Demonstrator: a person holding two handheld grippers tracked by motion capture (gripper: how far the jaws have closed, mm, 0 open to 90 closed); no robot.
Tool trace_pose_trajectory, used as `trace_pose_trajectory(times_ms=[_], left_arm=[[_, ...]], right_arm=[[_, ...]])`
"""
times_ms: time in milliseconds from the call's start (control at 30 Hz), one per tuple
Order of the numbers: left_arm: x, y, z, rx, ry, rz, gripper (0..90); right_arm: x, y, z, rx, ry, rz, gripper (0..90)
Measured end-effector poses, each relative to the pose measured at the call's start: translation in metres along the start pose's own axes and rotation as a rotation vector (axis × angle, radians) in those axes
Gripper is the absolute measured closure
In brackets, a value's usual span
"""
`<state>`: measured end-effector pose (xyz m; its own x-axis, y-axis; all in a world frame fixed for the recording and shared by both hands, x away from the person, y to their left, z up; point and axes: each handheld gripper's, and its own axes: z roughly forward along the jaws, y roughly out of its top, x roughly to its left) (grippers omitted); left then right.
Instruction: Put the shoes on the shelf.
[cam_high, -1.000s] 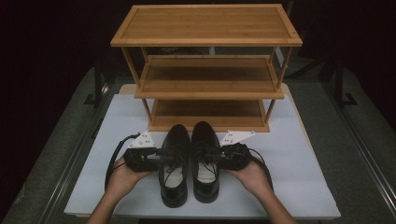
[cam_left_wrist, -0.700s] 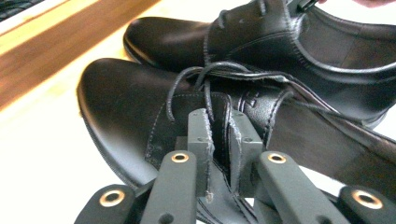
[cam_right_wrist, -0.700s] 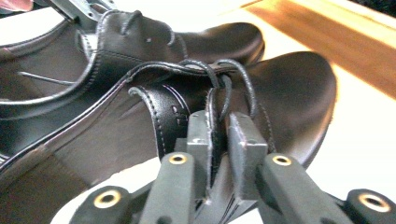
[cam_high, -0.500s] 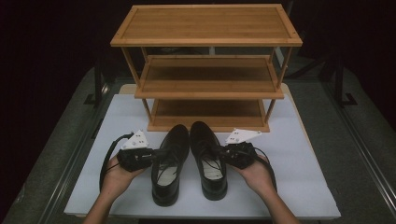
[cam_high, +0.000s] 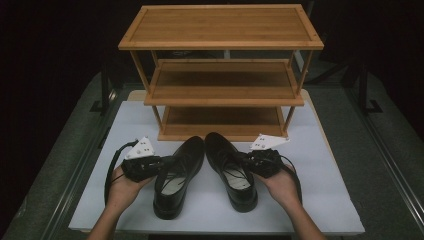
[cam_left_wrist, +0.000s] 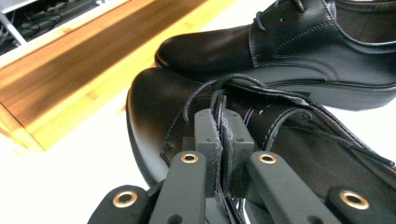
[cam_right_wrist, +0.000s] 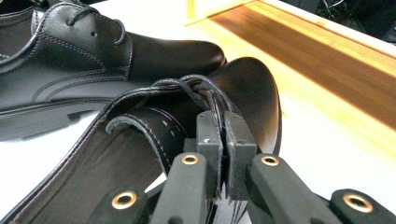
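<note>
Left shoe (cam_high: 175, 177): near bench front edge, before rack (cam_high: 222, 75); left tool (cam_left_wrist: 223, 140) clamped on upper's rim.
Right shoe (cam_high: 232, 170): beside it; right tool (cam_right_wrist: 225, 140) clamped likewise.
Handling: stiff sole, pliable upper, smooth leather; rim hold likely tips toe down.

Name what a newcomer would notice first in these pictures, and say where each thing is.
A pair of black leather shoes stands at the near middle of the white table top, toes together and heels apart: the left shoe and the right shoe. The left gripper and the right gripper are each clamped on a shoe's laced edge. Behind them stands a three-tier wooden shoe rack, its shelves bare.
</note>
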<state>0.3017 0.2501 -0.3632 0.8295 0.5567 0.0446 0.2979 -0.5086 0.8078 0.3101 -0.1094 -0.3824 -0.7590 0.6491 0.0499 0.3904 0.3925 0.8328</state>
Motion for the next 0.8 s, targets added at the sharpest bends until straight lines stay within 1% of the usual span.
trace_pose_trajectory(times_ms=[167, 233, 433, 500, 600, 733, 800], left_arm=[[0.001, 0.008, 0.005, -0.005, -0.005, -0.003, 87.1], [0.002, 0.012, 0.008, -0.015, -0.005, -0.007, 87.1], [0.010, 0.030, 0.019, -0.036, -0.003, -0.015, 87.1], [0.012, 0.037, 0.024, -0.039, 0.000, -0.015, 87.0], [0.016, 0.045, 0.032, -0.031, 0.007, -0.005, 87.0], [0.022, 0.054, 0.045, -0.025, 0.026, 0.000, 87.0], [0.027, 0.057, 0.052, -0.022, 0.037, -0.009, 87.0]], right_arm=[[-0.008, 0.000, -0.008, -0.003, -0.017, 0.009, 86.4], [-0.011, 0.001, -0.011, -0.006, -0.023, 0.012, 86.4], [-0.026, 0.008, -0.020, -0.035, -0.051, 0.035, 86.4], [-0.031, 0.010, -0.022, -0.043, -0.063, 0.033, 86.4], [-0.039, 0.014, -0.021, -0.044, -0.082, 0.039, 86.4], [-0.051, 0.019, -0.015, -0.039, -0.103, 0.048, 86.4], [-0.057, 0.021, -0.011, -0.034, -0.113, 0.043, 86.4]])
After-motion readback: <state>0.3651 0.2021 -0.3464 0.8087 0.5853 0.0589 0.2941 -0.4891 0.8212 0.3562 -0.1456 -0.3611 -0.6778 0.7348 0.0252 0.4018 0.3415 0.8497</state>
